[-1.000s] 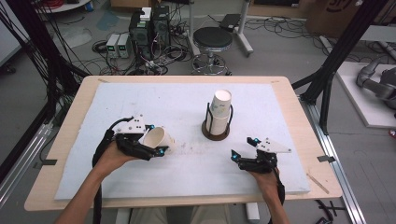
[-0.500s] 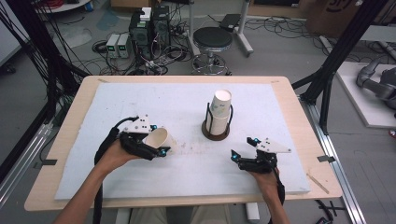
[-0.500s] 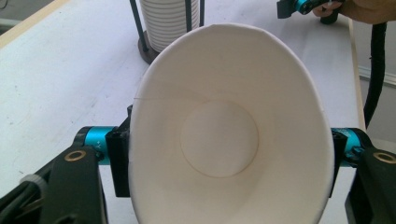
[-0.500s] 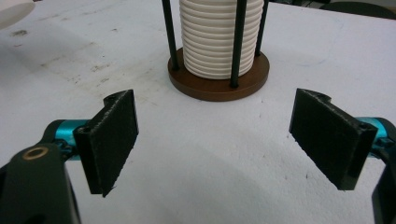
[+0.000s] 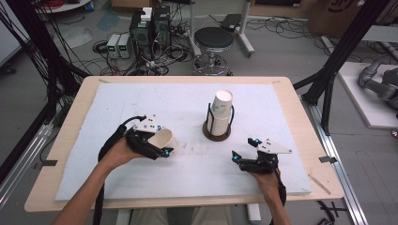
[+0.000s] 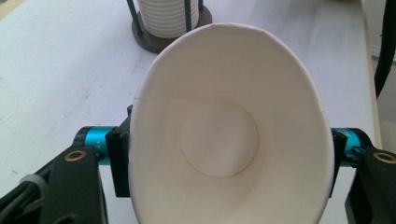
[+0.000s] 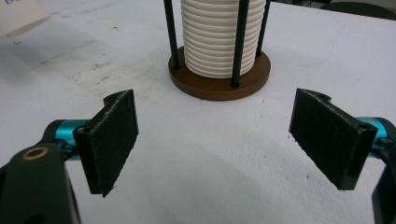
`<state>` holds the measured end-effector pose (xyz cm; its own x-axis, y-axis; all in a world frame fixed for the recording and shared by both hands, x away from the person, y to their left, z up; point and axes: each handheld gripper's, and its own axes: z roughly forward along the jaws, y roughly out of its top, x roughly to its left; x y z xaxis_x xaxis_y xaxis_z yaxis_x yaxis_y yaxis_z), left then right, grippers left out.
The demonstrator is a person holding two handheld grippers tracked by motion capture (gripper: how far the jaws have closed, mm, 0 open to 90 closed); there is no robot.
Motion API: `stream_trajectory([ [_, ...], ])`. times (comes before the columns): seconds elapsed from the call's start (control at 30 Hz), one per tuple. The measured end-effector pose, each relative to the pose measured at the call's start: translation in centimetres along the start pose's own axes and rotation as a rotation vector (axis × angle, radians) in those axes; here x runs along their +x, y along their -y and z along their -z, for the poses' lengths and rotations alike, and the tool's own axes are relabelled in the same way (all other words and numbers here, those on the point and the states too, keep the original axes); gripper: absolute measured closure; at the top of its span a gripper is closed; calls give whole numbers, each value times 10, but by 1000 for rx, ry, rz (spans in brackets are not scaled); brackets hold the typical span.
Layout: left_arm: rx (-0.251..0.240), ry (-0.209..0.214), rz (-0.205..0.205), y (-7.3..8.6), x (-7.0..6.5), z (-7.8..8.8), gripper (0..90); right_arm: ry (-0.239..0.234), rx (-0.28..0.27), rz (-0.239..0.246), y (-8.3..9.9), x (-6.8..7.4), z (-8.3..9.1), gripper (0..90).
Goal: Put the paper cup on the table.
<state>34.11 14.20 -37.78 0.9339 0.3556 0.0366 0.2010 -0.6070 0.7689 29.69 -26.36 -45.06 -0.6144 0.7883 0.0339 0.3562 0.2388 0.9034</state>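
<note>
1. Jaws of your left claw (image 6: 224,154) press in on the paper cup (image 6: 229,135) from both sides; its mouth is squashed into an oval, so the grip looks firm enough to carry it without a slip.
2. Seen from above, that cup (image 5: 162,139) lies on its side in the left claw (image 5: 157,146), mouth pointing toward the middle of the bench, just above the white surface. Held this way, you get a clear look straight into the cup's base through the left gripper view.
3. Your right claw (image 7: 215,144) is spread wide and empty, both black pads facing each other with bare bench between them. It rests low near the front edge in the high view (image 5: 253,157), likely parked so it stays out of the left hand's path.
4. Ahead of both claws stands the cup holder (image 5: 218,131), a round brown base with thin black rods that keep the stack of cups (image 5: 221,108) upright. The rods explain why a cup has to be lifted off the top rather than pulled sideways.
5. The stack (image 7: 224,37) sits directly in line with your right claw, near but apart, which suggests that hand is ready to steady it.
6. All of it sits on the white sheet covering the bench (image 5: 141,101).
</note>
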Motion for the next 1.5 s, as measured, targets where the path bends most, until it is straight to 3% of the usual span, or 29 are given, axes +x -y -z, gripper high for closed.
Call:
stream_trajectory([
  [0.27, 73, 9, 5, -1, 5, -11, 294, 0, 1, -3, 0, 0, 0, 158],
  [0.43, 85, 30, 2, -6, 7, -16, 294, 0, 6, -1, 0, 0, 0, 158],
  [0.6, 156, 51, -14, -15, 10, -26, 294, 0, 0, -1, 0, 0, 0, 158],
  [1.07, 275, 76, -62, -19, 3, -48, 291, -1, 0, 1, 0, 0, 0, 158],
  [1.5, 281, 71, -68, -21, 0, -60, 278, 2, -2, -1, 0, 0, 0, 158],
])
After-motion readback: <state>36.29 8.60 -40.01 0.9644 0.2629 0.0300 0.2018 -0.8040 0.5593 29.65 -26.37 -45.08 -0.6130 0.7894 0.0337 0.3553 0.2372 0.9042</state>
